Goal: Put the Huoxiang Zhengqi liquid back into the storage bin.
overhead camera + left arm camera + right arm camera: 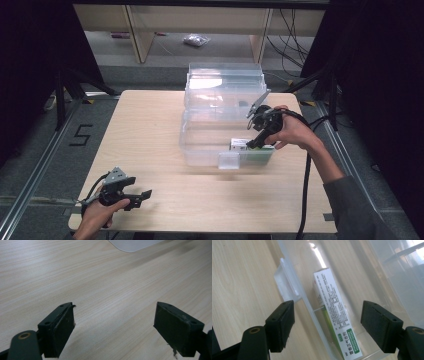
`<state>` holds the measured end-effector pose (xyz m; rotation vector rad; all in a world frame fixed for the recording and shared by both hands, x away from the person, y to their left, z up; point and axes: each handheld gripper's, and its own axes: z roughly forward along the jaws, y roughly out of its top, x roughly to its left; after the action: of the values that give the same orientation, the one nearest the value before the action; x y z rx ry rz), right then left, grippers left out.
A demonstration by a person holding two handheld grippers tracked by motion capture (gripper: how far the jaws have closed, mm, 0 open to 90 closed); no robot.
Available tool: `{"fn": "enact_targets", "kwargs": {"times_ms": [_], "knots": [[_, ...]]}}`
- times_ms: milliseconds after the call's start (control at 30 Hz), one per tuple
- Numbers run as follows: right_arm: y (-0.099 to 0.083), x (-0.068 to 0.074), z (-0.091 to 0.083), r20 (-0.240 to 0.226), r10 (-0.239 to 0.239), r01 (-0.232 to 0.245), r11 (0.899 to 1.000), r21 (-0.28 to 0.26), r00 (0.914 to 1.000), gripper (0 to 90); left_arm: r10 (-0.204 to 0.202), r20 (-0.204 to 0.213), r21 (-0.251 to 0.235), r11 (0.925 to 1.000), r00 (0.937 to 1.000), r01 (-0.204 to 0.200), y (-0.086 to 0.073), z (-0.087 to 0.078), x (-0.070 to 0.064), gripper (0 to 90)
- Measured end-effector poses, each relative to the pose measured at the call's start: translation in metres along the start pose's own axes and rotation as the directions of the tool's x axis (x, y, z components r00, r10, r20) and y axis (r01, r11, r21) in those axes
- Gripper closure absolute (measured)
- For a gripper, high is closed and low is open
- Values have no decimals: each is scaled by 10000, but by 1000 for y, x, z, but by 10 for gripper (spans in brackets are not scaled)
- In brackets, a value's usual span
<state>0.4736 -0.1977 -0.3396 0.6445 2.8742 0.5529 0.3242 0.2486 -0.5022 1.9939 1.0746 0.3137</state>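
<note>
The right tongs [256, 142] hang spread with nothing between them, over the near right corner of the clear plastic bin [200, 145], just above the white and green medicine box [335, 315] that lies inside against the bin's near wall. The bin stands open on the wooden counter [150, 130], its lid [225, 82] raised behind it and a latch tab [229, 160] on its near side. The left tongs [141, 197], also spread and empty, are low over the counter's near left corner, well apart from the bin.
</note>
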Motion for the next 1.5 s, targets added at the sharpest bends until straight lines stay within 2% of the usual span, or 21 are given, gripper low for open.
{"fn": "enact_targets", "kwargs": {"times_ms": [33,100,200,233,267,300,533,600,633,667,733,933,1000,1133,1167,1200,1233,1267,1333,1367,1500], "knots": [[0,-1,0,-16,-209,209,9997,-143,9998,283,-36,-2,-33,10000,10000,36,0,0,0,160],[-3,2,-2,-46,110,-111,9998,-173,9999,283,-11,-11,5,10000,10000,11,0,0,0,159],[-6,4,-2,-70,94,-96,9996,-266,9999,281,8,-6,23,10000,10000,-8,0,0,0,159],[-6,4,-2,-87,56,-58,9996,-294,9999,280,-279,10,-257,9993,9996,279,0,2,-2,159],[-7,6,-2,-105,119,-122,9994,-315,9999,277,-30,2,-30,10000,10000,30,0,0,0,159],[-8,5,-1,-108,-43,39,9993,-375,9999,277,-69,-2,-32,10000,10000,69,0,0,0,159],[-12,12,-1,-127,325,-331,9981,-526,9994,277,-74,-58,-87,9999,10000,73,0,0,0,160],[-13,12,-1,-120,97,-105,9981,-604,9999,275,-81,-54,-77,9999,10000,81,0,0,0,160],[-14,16,-1,-106,492,-497,9972,-557,9987,275,-84,-58,-71,9999,9999,84,0,0,0,159],[-14,15,-1,-105,276,-282,9975,-655,9996,274,-69,-49,-71,10000,10000,69,0,0,0,160],[-15,16,-1,-37,247,-249,9969,-746,9997,269,-26,7,-13,10000,10000,26,0,0,0,160],[-19,19,0,4,365,-362,9931,-1118,9993,258,-72,-2,-24,10000,10000,72,0,0,0,159],[-21,23,0,-72,634,-638,9911,-1168,9980,256,-73,-9,-19,10000,10000,73,0,0,0,159],[-23,28,1,40,320,-309,9870,-1575,9995,252,-83,-22,-42,10000,10000,83,0,0,0,159],[-24,31,1,-34,596,-594,9861,-1551,9982,252,-71,-20,-37,10000,10000,71,0,0,0,160],[-25,33,2,39,584,-570,9849,-1633,9983,251,-46,-15,-31,10000,10000,46,0,0,0,160],[-25,35,3,-30,518,-516,9846,-1673,9987,250,-303,-6,-264,9992,9995,303,0,2,-2,160],[-26,36,3,13,501,-491,9836,-1737,9987,250,-327,-9,-283,9991,9995,327,0,2,-3,160],[-27,37,4,-100,341,-354,9813,-1894,9994,248,-162,-23,-128,9998,9999,162,0,1,-1,160],[-28,39,5,-104,460,-471,9812,-1873,9989,245,-35,-17,-6,10000,10000,35,0,0,0,160],[-32,47,8,-42,515,-514,9833,-1745,9987,239,-36,-29,-3,10000,10000,36,0,0,0,160]]}}
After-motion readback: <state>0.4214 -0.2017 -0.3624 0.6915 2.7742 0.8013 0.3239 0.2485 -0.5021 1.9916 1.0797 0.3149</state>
